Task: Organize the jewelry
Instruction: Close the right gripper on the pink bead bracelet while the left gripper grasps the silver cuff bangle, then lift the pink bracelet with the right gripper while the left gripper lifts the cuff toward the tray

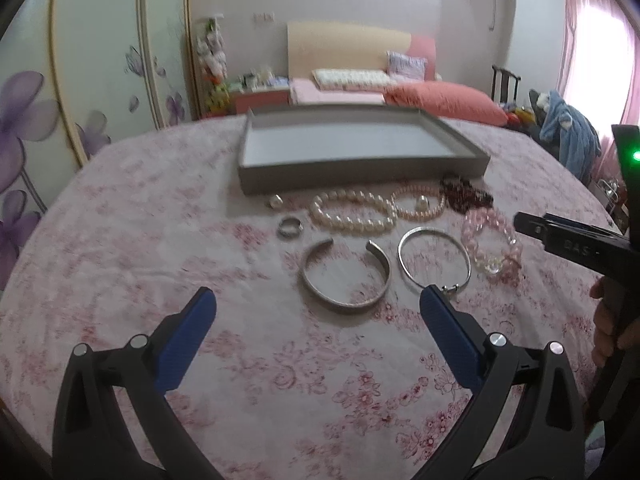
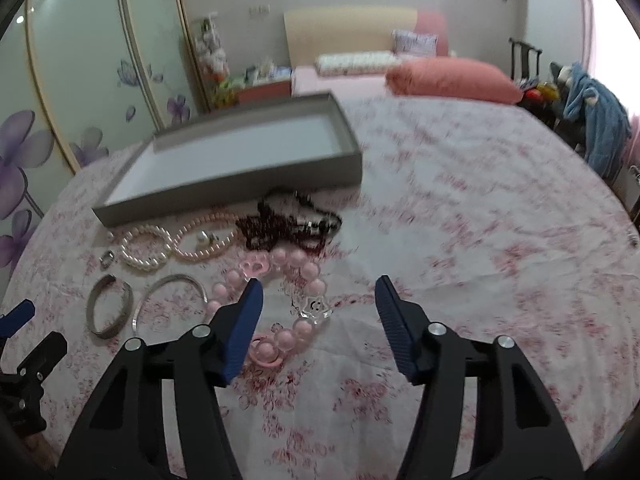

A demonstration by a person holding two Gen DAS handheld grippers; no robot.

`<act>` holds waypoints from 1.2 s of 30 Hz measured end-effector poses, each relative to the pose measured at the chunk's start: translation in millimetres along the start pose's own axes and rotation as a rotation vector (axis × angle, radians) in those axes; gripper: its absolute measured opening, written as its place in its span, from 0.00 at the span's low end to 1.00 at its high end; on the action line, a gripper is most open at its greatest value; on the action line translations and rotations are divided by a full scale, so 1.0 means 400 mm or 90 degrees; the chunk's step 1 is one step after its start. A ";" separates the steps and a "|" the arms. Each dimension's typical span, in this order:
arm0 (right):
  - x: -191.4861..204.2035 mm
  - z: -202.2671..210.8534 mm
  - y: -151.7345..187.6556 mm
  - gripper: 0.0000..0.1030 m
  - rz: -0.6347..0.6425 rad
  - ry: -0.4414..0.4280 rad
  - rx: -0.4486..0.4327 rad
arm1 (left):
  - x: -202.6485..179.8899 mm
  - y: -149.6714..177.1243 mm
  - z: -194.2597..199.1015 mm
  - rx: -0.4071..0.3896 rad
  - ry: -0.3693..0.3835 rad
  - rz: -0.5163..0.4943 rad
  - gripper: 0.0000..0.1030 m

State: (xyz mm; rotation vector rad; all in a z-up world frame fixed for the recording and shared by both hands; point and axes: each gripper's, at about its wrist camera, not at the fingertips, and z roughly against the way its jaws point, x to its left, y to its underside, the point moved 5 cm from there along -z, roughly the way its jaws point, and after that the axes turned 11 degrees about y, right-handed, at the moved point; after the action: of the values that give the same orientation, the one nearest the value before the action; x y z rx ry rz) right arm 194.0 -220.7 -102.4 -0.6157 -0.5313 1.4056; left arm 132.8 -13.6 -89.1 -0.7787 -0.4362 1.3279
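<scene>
Left wrist view, grey tray [image 1: 256, 182] holding nothing, pearl bracelet [image 1: 352, 213] beside it

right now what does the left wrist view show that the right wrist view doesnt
Only the left wrist view shows the thin silver bangle as a whole ring and the small ring by the tray. Only the right wrist view shows the pink bead bracelet's clear star charm and paw charm. Both show the empty grey tray, white pearl bracelet, open silver cuff, dark bead strand, and both open grippers, left and right.
</scene>
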 end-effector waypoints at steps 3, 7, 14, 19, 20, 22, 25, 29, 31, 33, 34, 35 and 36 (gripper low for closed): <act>0.017 -0.026 0.008 0.53 0.018 0.004 0.029 | 0.005 -0.002 -0.030 0.027 0.004 0.000 0.96; 0.019 -0.041 0.010 0.37 0.030 0.027 0.036 | -0.002 -0.007 -0.070 0.067 0.005 -0.009 0.96; -0.002 -0.035 0.013 0.19 0.007 0.022 0.037 | -0.009 -0.019 -0.129 0.107 -0.017 -0.033 0.96; -0.004 -0.032 0.015 0.19 0.004 0.019 0.037 | -0.005 -0.024 -0.165 0.127 -0.033 -0.033 0.94; -0.003 -0.035 0.015 0.19 0.003 0.018 0.037 | -0.001 -0.028 -0.169 0.125 -0.027 -0.023 0.91; -0.002 -0.035 0.013 0.19 0.002 0.017 0.038 | 0.007 -0.038 -0.175 0.125 -0.022 -0.004 0.84; -0.003 -0.036 0.012 0.19 0.001 0.016 0.038 | 0.021 -0.053 -0.181 0.117 -0.021 0.016 0.73; -0.004 -0.040 0.008 0.19 0.001 0.016 0.038 | 0.026 -0.058 -0.180 0.111 -0.025 0.018 0.69; -0.004 -0.039 0.008 0.19 0.001 0.016 0.038 | 0.027 -0.059 -0.178 0.110 -0.026 0.019 0.70; -0.007 -0.040 0.006 0.19 0.001 0.014 0.038 | 0.027 -0.059 -0.177 0.108 -0.027 0.019 0.70; -0.007 -0.041 0.006 0.19 0.001 0.014 0.038 | 0.024 -0.055 -0.174 0.106 -0.026 0.019 0.70; -0.006 -0.040 0.007 0.19 0.001 0.015 0.038 | 0.025 -0.055 -0.174 0.106 -0.026 0.020 0.69; -0.005 -0.039 0.007 0.19 0.001 0.015 0.038 | 0.025 -0.056 -0.173 0.104 -0.024 0.020 0.66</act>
State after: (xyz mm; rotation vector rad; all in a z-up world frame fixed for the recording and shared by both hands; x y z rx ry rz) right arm 202.2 -223.7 -115.6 -0.5841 -0.4685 1.4089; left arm 198.2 -22.7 -121.5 -0.6270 -0.3416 1.3907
